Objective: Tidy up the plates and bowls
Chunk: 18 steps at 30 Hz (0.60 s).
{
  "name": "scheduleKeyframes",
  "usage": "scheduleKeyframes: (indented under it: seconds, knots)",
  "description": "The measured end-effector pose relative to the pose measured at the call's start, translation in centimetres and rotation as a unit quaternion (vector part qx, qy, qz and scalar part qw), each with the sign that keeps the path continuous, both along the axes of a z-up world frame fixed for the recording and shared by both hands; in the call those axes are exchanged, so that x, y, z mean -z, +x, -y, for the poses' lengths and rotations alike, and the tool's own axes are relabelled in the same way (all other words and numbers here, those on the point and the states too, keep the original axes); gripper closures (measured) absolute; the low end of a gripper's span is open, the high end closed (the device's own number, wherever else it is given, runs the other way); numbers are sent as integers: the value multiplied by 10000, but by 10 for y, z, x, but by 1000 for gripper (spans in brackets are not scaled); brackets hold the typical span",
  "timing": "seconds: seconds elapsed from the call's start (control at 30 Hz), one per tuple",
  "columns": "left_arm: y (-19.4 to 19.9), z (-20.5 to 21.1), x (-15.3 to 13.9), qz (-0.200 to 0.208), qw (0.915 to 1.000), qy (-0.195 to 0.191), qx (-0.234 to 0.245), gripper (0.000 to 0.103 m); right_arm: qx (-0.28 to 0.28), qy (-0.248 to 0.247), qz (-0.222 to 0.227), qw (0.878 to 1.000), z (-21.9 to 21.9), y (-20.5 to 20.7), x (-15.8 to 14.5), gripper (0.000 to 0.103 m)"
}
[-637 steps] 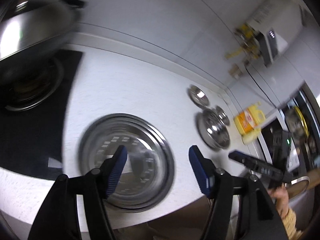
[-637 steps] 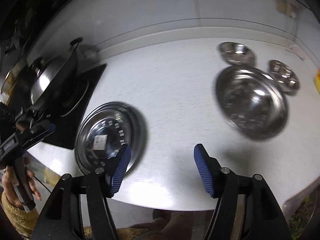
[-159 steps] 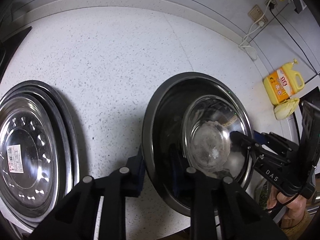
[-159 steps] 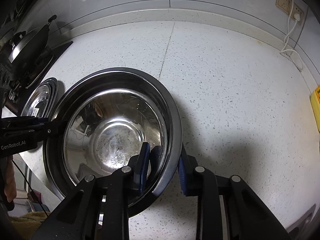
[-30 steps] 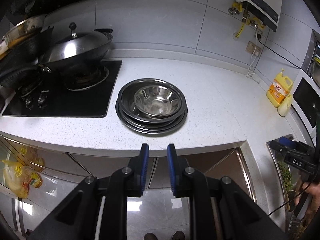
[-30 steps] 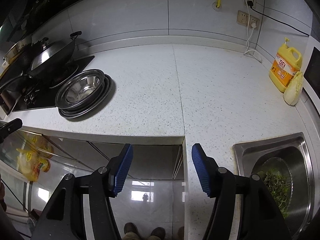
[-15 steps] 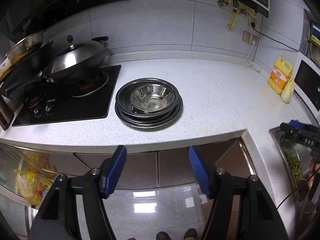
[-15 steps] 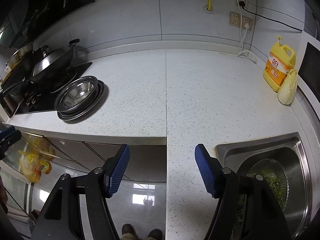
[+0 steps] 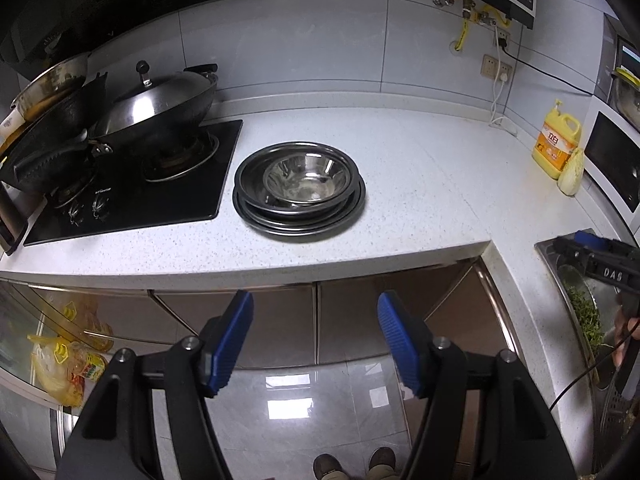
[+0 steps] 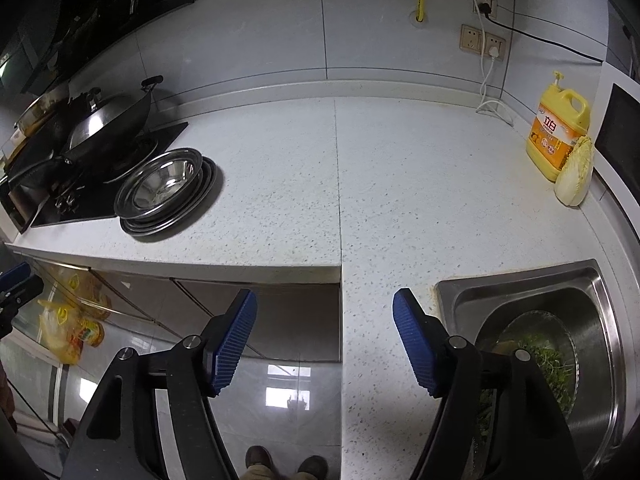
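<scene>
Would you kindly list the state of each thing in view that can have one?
Stack of plates and bowls: nested, on the counter beside the stove, untouched.
Wok: lidded, on the burner.
Left tongs: open, empty.
Right tongs: opening, nothing between them.
Detergent bottle: upright, capped with its pump.
Cabbage: leaning on the bottle.
Sink: holds a basin of greens.
</scene>
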<state>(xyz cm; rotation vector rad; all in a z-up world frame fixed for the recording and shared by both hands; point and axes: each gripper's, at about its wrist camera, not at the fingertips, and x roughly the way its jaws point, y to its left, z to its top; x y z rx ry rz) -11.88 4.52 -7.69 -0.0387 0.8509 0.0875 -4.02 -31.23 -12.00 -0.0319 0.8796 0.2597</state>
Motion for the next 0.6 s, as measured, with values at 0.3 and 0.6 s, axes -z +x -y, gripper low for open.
scheduleKeyframes:
  seconds: [0.3, 0.6]
  knots:
    - [-4, 5, 0, 217, 9997, 40, -125, 40, -33, -126, -214, 9997, -3, -11, 17, 37]
    - [-5, 5, 11, 265, 9990, -341, -127, 40, 68, -163, -24, 9998, 2, -21, 7, 32]
